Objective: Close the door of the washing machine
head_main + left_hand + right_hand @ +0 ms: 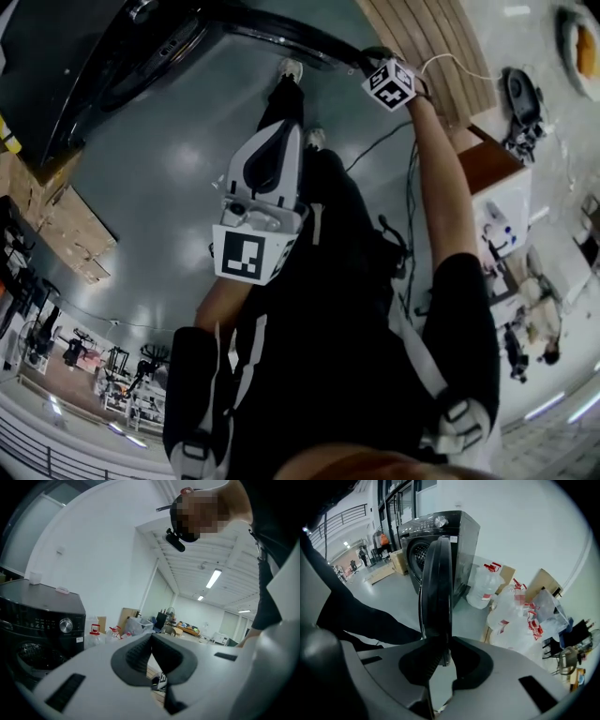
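Observation:
The black washing machine (pixel 66 66) stands at the top left of the head view, and its round door (pixel 272 33) is swung out wide. My right gripper (pixel 364 60) reaches out to the door's outer rim. In the right gripper view the door (pixel 436 583) stands edge-on and its rim runs down between the pads, with my right gripper (pixel 446 656) shut on it; the machine (pixel 459 531) is behind. My left gripper (pixel 286 133) is held close to my body, away from the door. Its pads meet, and my left gripper (pixel 151 639) holds nothing; the machine (pixel 37 616) is at its left.
Large water bottles (pixel 485 585) and plastic bags stand by the wall to the right of the machine. Cardboard boxes (pixel 66 225) lie to the left of it, and a wooden pallet (pixel 431 37) and a white cabinet (pixel 502 220) are at the right. Cables trail over the grey floor (pixel 169 187).

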Action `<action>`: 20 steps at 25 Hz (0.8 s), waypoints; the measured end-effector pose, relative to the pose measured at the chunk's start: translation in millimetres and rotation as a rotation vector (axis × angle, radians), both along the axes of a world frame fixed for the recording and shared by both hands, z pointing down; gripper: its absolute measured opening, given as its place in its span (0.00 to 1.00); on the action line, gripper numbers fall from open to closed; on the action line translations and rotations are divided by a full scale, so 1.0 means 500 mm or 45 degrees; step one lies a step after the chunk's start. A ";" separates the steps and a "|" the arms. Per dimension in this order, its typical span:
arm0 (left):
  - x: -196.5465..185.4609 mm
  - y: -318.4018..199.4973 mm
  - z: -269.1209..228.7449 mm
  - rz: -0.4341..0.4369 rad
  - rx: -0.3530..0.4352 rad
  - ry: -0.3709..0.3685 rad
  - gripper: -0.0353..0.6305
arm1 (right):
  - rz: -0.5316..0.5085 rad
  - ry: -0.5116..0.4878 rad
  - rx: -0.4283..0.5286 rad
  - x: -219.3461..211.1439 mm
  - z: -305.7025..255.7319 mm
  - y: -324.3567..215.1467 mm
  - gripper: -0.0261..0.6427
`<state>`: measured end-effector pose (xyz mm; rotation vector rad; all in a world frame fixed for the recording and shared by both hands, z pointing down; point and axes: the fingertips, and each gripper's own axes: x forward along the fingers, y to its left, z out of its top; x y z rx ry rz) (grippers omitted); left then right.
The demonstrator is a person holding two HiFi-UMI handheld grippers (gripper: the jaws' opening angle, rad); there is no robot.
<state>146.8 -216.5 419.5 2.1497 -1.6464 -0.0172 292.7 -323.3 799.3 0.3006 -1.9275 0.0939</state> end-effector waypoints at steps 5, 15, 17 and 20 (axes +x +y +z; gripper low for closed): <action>0.001 0.120 -0.008 -0.083 0.020 -0.022 0.06 | 0.076 -0.057 -0.021 -0.026 -0.005 0.092 0.12; -0.028 0.264 -0.043 -0.252 0.032 -0.069 0.06 | 0.268 -0.119 -0.040 -0.072 0.011 0.253 0.12; -0.038 0.284 -0.048 -0.282 0.034 -0.073 0.06 | 0.305 -0.139 -0.065 -0.085 0.014 0.284 0.12; -0.060 0.311 -0.049 -0.329 0.031 -0.069 0.06 | 0.319 -0.159 -0.107 -0.114 0.020 0.336 0.12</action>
